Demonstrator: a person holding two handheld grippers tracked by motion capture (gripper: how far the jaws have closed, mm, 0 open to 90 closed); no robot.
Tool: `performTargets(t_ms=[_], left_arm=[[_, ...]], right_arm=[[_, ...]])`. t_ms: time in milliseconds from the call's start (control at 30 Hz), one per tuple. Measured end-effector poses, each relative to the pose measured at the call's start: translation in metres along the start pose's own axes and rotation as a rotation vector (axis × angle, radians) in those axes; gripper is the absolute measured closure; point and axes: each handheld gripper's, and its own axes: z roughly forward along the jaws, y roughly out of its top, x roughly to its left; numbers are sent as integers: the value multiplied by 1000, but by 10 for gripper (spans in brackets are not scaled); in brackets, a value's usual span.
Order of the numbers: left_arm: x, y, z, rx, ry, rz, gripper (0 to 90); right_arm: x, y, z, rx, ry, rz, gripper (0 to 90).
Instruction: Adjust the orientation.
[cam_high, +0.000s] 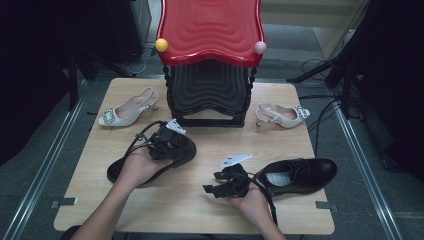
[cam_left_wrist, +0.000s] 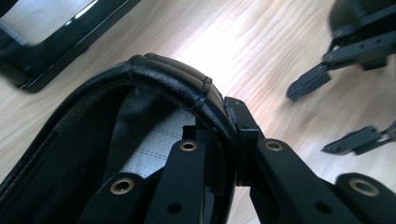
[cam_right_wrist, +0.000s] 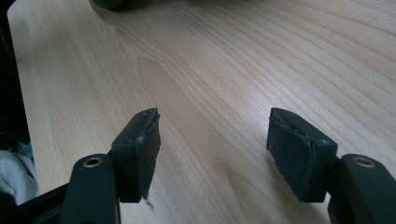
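My left gripper (cam_high: 170, 142) is shut on the heel collar of a black leather shoe (cam_high: 120, 171), held tilted left of the table's middle. In the left gripper view one jaw sits inside the shoe (cam_left_wrist: 154, 79) and the other outside, the padded rim pinched between them at the left gripper (cam_left_wrist: 218, 135). A second black shoe (cam_high: 300, 174) lies on the table at the right. Just left of it my right gripper (cam_high: 212, 184) rests low over the wood, open with nothing between its pads (cam_right_wrist: 144, 149); it is also the right gripper (cam_left_wrist: 317, 114) seen from the left one.
A red-topped stand (cam_high: 210, 30) over a black base (cam_high: 210, 90) fills the back centre of the wooden table (cam_high: 200, 210). One beige heeled sandal (cam_high: 127, 110) lies to its left, another (cam_high: 282, 115) to its right. Dark frames and cables flank the table.
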Motion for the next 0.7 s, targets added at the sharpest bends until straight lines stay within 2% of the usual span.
performTargets(t_ms=[100,133,167,200,300,367,467,533,700], left_arm=[[-10,7,6,4,-24,33,856],[-13,8,9,3,-40,39,856],[-19,12,16,17,-74,49,856],[-19,12,16,17,-74,49,856],[-25,15,30,52,-80,69,853],[-27,16,41,70,-82,62,852],[-32,17,48,99,-85,82,849],[-29,17,49,105,-100,68,843],[-30,17,50,90,-93,75,818]], right_arm=[[0,-3,-4,-12,-10,9,359],[0,-3,-4,-15,-13,13,359],[-1,-5,-6,-19,-20,17,359],[-1,-5,-6,-19,-20,17,359],[-2,-8,-9,-22,-32,29,359],[-2,-9,-9,-25,-36,30,359],[-2,-10,-10,-25,-38,31,358],[-1,-10,-10,-25,-41,30,357],[-2,-10,-9,-26,-39,29,357]])
